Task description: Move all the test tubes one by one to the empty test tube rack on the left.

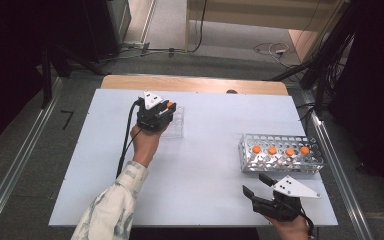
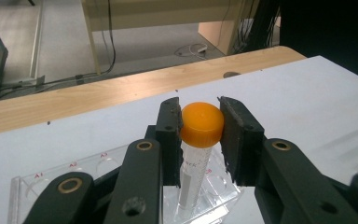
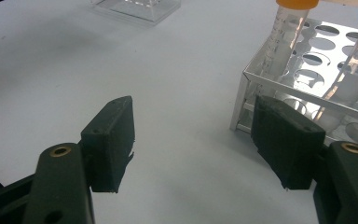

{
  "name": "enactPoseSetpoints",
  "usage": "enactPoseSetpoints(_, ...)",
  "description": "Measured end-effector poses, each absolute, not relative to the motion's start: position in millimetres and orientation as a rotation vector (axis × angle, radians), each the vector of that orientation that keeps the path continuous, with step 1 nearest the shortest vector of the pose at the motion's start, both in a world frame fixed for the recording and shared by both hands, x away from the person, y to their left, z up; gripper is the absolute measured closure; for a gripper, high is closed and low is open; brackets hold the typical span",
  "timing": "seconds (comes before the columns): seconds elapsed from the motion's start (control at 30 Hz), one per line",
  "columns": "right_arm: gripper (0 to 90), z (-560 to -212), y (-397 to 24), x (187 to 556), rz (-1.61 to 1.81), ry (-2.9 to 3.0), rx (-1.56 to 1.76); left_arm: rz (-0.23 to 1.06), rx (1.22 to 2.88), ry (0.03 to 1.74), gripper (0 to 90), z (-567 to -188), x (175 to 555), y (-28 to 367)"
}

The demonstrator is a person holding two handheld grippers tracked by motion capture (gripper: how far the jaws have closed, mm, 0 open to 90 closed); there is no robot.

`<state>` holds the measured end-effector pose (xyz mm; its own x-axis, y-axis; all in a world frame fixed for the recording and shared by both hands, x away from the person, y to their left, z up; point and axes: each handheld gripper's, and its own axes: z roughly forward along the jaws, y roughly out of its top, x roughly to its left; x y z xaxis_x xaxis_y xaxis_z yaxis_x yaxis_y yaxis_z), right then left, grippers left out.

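In the high view, the left hand-held gripper [image 1: 166,114] stands over a clear plastic rack [image 1: 175,123] on the white counter [image 1: 205,165]. The right hand-held gripper [image 1: 256,187] waits near a metal rack [image 1: 281,155] with four orange-capped tubes.

In the left gripper view, the jaws clamp the orange cap of a tube [image 2: 200,140] upright in the clear rack.

In the right gripper view, the jaws gape wide, empty, beside the metal rack.

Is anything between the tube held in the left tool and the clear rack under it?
Nothing visible. The left tool grips the orange-capped tube by its cap, directly over the clear rack. The wells showing there look empty; the tube's lower end is hidden, so I cannot tell whether it is seated.
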<state>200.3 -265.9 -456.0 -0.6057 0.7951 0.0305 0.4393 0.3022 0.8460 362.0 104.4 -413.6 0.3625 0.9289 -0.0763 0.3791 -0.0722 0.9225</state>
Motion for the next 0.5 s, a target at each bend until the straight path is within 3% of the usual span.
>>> enactPoseSetpoints(0.5, 28.8, -456.8, -265.7, 200.5, 1.222, 2.181, 1.103, 0.701, 1.674, 1.220, 66.9, -435.4, 364.4, 101.5)
